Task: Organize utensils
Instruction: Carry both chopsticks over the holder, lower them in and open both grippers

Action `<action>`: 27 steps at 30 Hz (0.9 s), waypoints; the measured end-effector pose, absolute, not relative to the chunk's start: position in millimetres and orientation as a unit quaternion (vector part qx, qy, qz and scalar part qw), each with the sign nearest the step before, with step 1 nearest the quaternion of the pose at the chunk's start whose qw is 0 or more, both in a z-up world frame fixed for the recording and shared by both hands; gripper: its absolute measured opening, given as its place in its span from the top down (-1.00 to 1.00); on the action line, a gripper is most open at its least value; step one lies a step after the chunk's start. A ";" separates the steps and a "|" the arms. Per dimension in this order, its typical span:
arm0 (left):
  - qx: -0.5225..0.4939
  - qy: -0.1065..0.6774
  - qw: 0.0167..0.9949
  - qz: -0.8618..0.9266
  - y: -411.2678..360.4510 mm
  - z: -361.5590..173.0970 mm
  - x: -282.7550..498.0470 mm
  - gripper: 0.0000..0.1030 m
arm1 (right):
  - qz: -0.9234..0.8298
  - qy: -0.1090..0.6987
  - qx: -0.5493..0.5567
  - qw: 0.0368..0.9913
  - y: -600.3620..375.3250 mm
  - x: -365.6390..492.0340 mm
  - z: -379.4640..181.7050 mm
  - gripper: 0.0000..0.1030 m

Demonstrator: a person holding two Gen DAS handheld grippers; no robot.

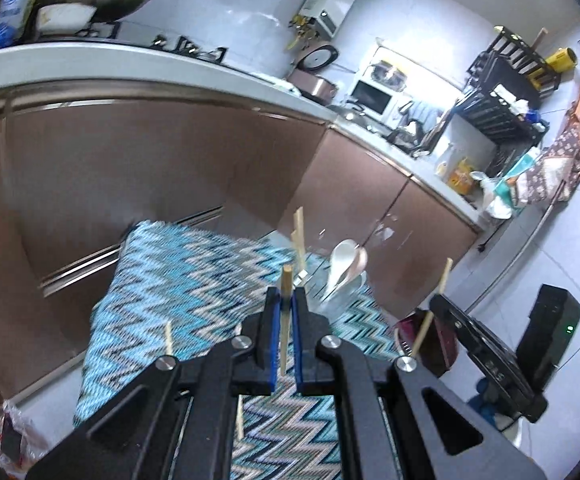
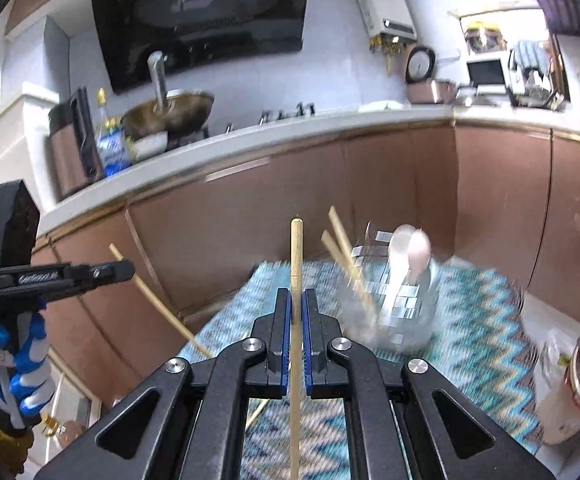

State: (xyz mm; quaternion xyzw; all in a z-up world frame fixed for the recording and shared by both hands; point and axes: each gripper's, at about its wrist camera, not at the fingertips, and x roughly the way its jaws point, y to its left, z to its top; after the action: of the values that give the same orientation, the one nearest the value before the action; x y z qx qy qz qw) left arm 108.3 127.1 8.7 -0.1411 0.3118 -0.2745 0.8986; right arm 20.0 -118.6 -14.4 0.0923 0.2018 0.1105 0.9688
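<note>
Left wrist view: left gripper (image 1: pixel 286 300) clamps pale wooden chopstick (image 1: pixel 286 280); right gripper (image 2: pixel 297 300) clamps second wooden chopstick (image 2: pixel 296 256) above clear glass holder (image 2: pixel 390 312).

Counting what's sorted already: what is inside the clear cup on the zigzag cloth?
Inside the clear cup stand two chopsticks and two spoons, white and pink. Motion blur hides whatever lies at its bottom.

I have both the left gripper (image 1: pixel 285 300) and right gripper (image 2: pixel 297 300) clamped tight, each angled slightly downward, gloved left hand (image 2: pixel 10 364) gripping its handle
</note>
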 end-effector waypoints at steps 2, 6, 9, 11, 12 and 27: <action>-0.145 0.303 0.897 -0.289 118.9 22.3 121.2 0.91 | 0.107 0.178 0.095 0.974 -126.9 37.3 -1.5 0.89; -0.142 0.283 0.898 -0.307 97.1 46.1 147.0 0.91 | 0.103 0.142 0.102 0.979 -138.6 72.3 16.3 0.89; -0.132 0.272 0.899 -0.317 75.5 58.0 169.3 0.91 | 0.096 0.117 0.096 0.984 -143.6 100.7 26.6 0.89; -0.118 0.266 0.903 -0.317 59.2 61.2 183.0 0.91 | 0.091 0.100 0.088 0.987 -145.5 119.5 31.0 0.89; -0.111 0.266 0.903 -0.317 48.6 60.6 191.2 0.91 | 0.089 0.095 0.084 0.988 -146.8 126.4 31.9 0.89; -0.059 0.301 0.903 -0.302 -15.4 5.8 248.3 0.91 | 0.058 0.091 0.073 0.991 -162.9 189.4 -15.1 0.89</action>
State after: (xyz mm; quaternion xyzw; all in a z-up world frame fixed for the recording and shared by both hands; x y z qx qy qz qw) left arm 248.3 -15.4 5.8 -0.0586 0.3014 -0.3019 0.9026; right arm 189.4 -162.9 -15.1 0.0727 0.0912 0.0581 0.9915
